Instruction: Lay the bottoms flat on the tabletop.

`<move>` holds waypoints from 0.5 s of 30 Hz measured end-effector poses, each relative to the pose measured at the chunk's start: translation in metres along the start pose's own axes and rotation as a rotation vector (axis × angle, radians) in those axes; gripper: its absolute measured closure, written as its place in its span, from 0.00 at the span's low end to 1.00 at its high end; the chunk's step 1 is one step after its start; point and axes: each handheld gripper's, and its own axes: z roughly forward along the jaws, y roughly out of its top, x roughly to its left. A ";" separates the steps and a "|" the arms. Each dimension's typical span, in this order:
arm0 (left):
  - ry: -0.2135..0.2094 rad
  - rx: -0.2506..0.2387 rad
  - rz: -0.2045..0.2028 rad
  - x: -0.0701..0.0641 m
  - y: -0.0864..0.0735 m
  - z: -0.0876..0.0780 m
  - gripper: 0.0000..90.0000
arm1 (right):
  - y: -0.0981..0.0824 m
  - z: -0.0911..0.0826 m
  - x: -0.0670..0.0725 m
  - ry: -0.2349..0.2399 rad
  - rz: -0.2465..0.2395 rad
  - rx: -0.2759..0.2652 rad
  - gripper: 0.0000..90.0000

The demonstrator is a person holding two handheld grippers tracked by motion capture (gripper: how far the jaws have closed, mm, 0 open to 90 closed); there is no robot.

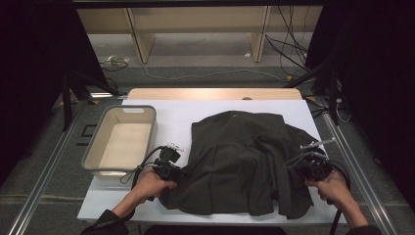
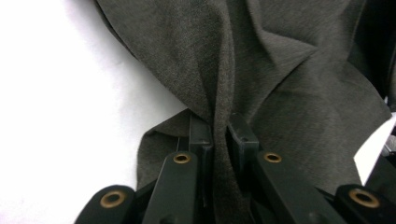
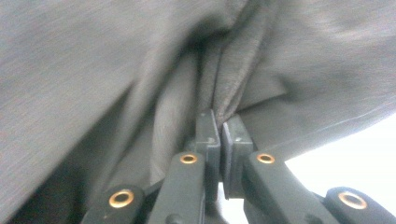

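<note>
A grey floor (image 1: 215, 68) is seen beyond the table, crossed by loose cables (image 1: 288, 49). A pale wooden shelf frame (image 1: 195, 24) stands at the far side. Dark curtains (image 1: 29, 73) are hung left and right. Light is dim.

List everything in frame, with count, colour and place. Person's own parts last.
garment: 1, dark grey, crumpled on the white sheet, centre to right, pinched at both side edges
bin: 1, grey rim and pale inside, left on the sheet, nothing in it
white sheet: 1, white, covers the table top
table: 1, light wood, far edge shows beyond the sheet
shelf unit: 1, light wood, on the floor behind the table
cables: several, black and white, on the floor at the back
left gripper: 1, black, shut on a fold of the garment's left edge
right gripper: 1, black, shut on a fold at the right edge
hands: 2, one on each gripper, near edge
</note>
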 end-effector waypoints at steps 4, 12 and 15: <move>-0.020 0.010 0.006 -0.004 -0.003 0.001 0.91 | -0.015 -0.011 0.021 0.033 -0.039 -0.008 0.97; -0.003 -0.026 -0.005 -0.001 0.001 -0.007 0.74 | -0.002 -0.020 -0.004 -0.038 0.057 -0.147 0.56; 0.018 -0.090 -0.020 -0.001 0.006 -0.019 0.65 | 0.009 -0.023 -0.020 -0.072 0.098 -0.203 0.50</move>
